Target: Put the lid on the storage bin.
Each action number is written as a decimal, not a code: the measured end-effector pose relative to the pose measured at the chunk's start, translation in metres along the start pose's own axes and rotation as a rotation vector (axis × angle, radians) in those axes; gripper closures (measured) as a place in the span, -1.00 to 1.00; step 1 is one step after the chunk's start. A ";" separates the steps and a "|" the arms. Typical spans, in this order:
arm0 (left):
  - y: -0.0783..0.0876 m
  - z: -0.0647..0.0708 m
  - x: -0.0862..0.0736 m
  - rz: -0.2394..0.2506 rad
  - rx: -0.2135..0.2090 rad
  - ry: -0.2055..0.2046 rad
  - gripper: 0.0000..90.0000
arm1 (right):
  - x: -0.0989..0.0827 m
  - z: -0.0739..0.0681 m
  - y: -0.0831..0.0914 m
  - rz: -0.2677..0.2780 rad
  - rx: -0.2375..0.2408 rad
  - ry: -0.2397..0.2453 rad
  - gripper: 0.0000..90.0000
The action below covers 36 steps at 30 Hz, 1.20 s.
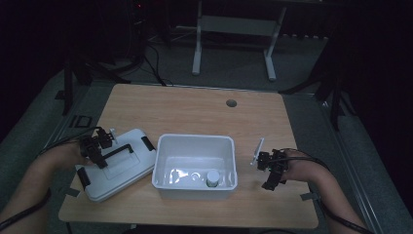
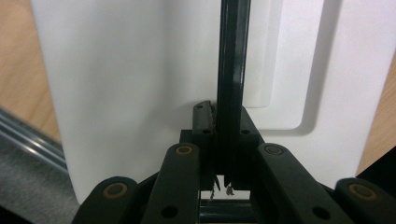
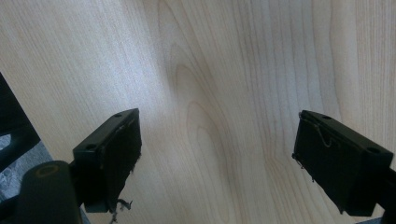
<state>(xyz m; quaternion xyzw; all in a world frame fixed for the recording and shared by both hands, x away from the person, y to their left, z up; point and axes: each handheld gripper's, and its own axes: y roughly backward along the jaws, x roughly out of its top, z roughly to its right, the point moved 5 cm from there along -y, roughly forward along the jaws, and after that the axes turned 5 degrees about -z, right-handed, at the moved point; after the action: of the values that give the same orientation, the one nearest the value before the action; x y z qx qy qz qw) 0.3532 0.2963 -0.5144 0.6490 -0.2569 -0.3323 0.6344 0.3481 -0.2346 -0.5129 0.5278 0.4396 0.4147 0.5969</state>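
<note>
While the white lid [image 1: 114, 165] lay flat on the counter [image 1: 195, 109] just left of the open white bin [image 1: 195, 165], the left tongs [image 1: 100, 148] sat over its black handle [image 1: 122, 148]. Inside the bin stood one small white-capped bottle [image 1: 213, 178], near the front right corner. The right tongs [image 1: 269, 170] hovered right of the bin.

Seen along the left tongs [image 2: 223, 154], the jaws were closed tight on the handle [image 2: 232, 70]; gripped off-centre, the lid [image 2: 130, 93] looked likely to tip on lifting and knock the bin.

Seen along the right tongs [image 3: 217, 158], the jaws gaped wide, holding nothing, above bare counter [image 3: 210, 70].
</note>
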 end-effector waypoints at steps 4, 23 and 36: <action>0.008 0.000 -0.006 0.000 0.003 -0.001 0.86 | -0.002 0.000 0.000 0.000 0.002 -0.007 -0.68; 0.088 0.004 -0.037 0.046 0.067 0.002 0.86 | -0.010 -0.003 -0.003 -0.003 0.015 -0.018 -0.68; 0.123 0.034 -0.006 0.107 0.082 -0.121 0.85 | -0.006 -0.003 -0.005 -0.007 0.013 -0.014 -0.68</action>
<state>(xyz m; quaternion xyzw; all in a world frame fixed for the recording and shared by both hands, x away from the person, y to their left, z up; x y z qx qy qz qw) 0.3347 0.2712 -0.3911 0.6383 -0.3426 -0.3257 0.6075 0.3442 -0.2400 -0.5170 0.5328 0.4400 0.4063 0.5979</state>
